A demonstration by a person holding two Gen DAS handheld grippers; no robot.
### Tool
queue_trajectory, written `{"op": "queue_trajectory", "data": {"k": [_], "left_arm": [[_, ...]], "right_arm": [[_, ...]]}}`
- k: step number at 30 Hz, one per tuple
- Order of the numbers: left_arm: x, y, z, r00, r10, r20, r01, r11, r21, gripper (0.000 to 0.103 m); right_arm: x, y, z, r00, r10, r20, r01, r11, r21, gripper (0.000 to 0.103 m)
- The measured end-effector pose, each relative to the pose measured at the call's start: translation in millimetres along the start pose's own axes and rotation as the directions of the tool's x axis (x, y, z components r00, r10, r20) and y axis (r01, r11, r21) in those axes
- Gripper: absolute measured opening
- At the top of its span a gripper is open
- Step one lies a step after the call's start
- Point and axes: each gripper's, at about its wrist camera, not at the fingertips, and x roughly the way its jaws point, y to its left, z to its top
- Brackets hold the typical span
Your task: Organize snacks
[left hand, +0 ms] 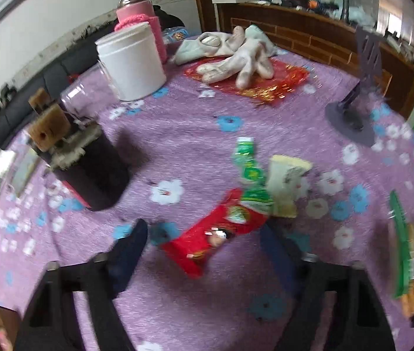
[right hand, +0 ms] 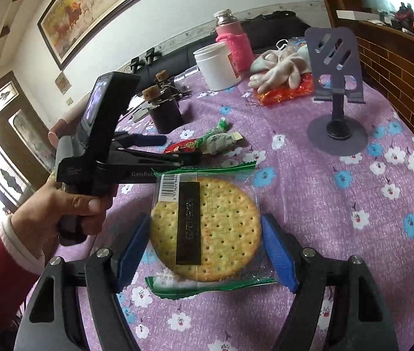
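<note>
Snacks lie on a purple tablecloth with blue and white flowers. The right gripper with blue pads holds a clear cracker packet with green serrated ends; the round dotted cracker inside sits between the two pads. The left pad touches the packet's edge and the right pad presses on the clear film, so the jaws are clamped on the packet. The packet seems to be lifted a little above the cloth, but I cannot tell this surely.

The left gripper points down at a small heap of snacks in the middle of the table. A long red snack packet lies between its dark blue fingers, which stand apart and do not press on it. Just behind the red packet there is a green and white wrapped sweet and a pale yellowish packet, both touching one another. In the right wrist view a hand with a red sleeve grips the handle of this left gripper.

Farther back stand a white round plastic jar, a steel flask in a pink knitted cover, a dark cylinder with cork pieces on top and a purple phone stand. Pale gloves lie on a red and gold foil sheet.
</note>
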Motion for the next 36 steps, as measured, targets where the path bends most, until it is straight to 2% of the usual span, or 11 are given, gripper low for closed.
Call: {"op": "queue_trajectory", "data": {"k": [1,3,6,12,15,17,20,24,29,36], "left_arm": [[0.1,-2.9,-0.9,1.000,-0.025,-0.001,0.025,1.000,-0.006,0.044],[-2.8,-10.3,-2.3,0.999,-0.043,-0.002,0.043,0.999,0.003,0.027],[-8.7,-17.2,-8.8,0.999,-0.034,0.002,0.034,0.999,0.006,0.026],[-35.5,-5.8,-40.4,0.998,-0.053,0.026,0.056,0.990,-0.126,0.025],[-58.5,5.1,-61.0,0.999,-0.008,0.047,0.018,0.976,-0.219,0.025],[-76.6,10.3,-76.0,0.997,0.055,0.058,-0.037,0.962,-0.271,0.025],[-103.3,20.6,-100.4,0.988,0.137,0.073,-0.100,0.922,-0.374,0.026],[-129.7,25.8,-123.2,0.965,0.247,0.087,-0.187,0.884,-0.428,0.026],[-161.5,34.3,-147.6,0.938,0.331,0.101,-0.251,0.851,-0.461,0.026],[-198.4,53.1,-180.2,0.909,0.403,0.106,-0.290,0.795,-0.533,0.026]], "right_arm": [[-0.5,0.6,-0.9,1.000,0.000,0.001,0.000,1.000,0.004,0.075],[0.5,0.7,-0.9,1.000,-0.001,-0.001,0.001,1.000,0.009,0.075],[-2.1,5.5,-1.5,1.000,0.000,0.003,0.000,1.000,0.004,0.075],[-10.4,17.8,-3.8,1.000,0.009,0.018,-0.009,1.000,-0.011,0.075],[-12.1,27.5,-4.1,1.000,0.021,0.022,-0.021,1.000,-0.023,0.075],[-12.7,36.8,-4.1,0.999,0.029,0.026,-0.028,0.999,-0.036,0.075],[-12.6,51.7,-5.4,0.998,0.047,0.031,-0.045,0.997,-0.058,0.075],[-11.0,73.6,-8.4,0.997,0.068,0.030,-0.065,0.994,-0.087,0.076],[-11.8,102.3,-10.1,0.995,0.094,0.038,-0.089,0.988,-0.128,0.076],[-15.4,143.5,-11.1,0.990,0.136,0.046,-0.125,0.974,-0.189,0.076]]}}
